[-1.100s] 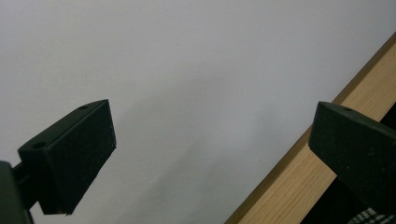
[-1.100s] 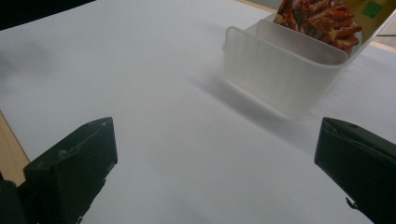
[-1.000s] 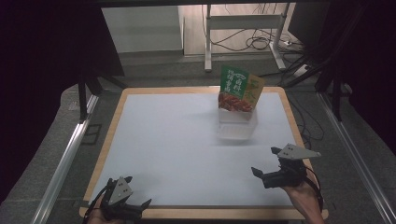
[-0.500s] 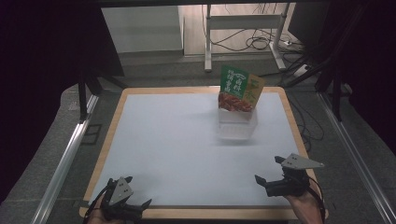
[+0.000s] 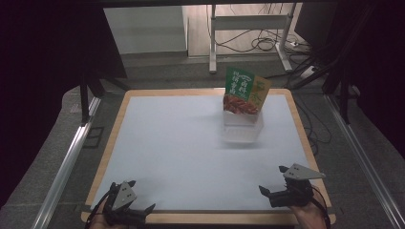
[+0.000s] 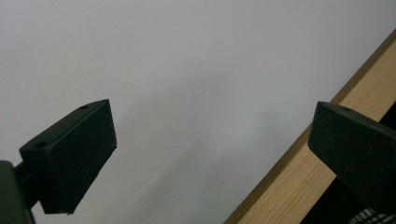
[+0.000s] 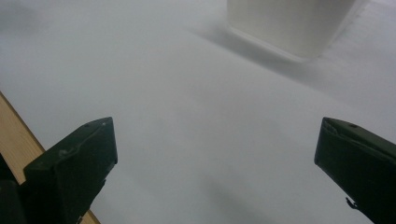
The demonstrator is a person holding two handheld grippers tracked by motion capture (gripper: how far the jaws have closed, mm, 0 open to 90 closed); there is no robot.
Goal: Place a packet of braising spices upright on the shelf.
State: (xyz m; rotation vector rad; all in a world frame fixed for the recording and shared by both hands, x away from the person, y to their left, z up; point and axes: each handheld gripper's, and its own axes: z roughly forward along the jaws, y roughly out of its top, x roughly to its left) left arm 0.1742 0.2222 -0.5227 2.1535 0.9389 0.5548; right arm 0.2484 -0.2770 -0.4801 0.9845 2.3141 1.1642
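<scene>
The green snack packet (image 5: 245, 91) stands upright in a white tub (image 5: 242, 126), in the upper right of the high view, near the far right corner of the table (image 5: 157, 143). It lies up-frame and a little left of the right gripper (image 5: 271, 182), which sits at the lower right close to the near wooden edge, and well apart from it. The left gripper (image 5: 145, 208) is at the lower left corner, farther still, so I judge the right one better placed for a reach. The packet's long axis runs vertically, and its broad printed face is turned toward the near edge. Both grippers have their jaws spread wide and hold nothing. In the right gripper view the tub's (image 7: 289, 23) lower wall shows at the top of the frame, straight ahead between the jaws. The bare white surface between the right gripper and the tub holds no obstacle
</scene>
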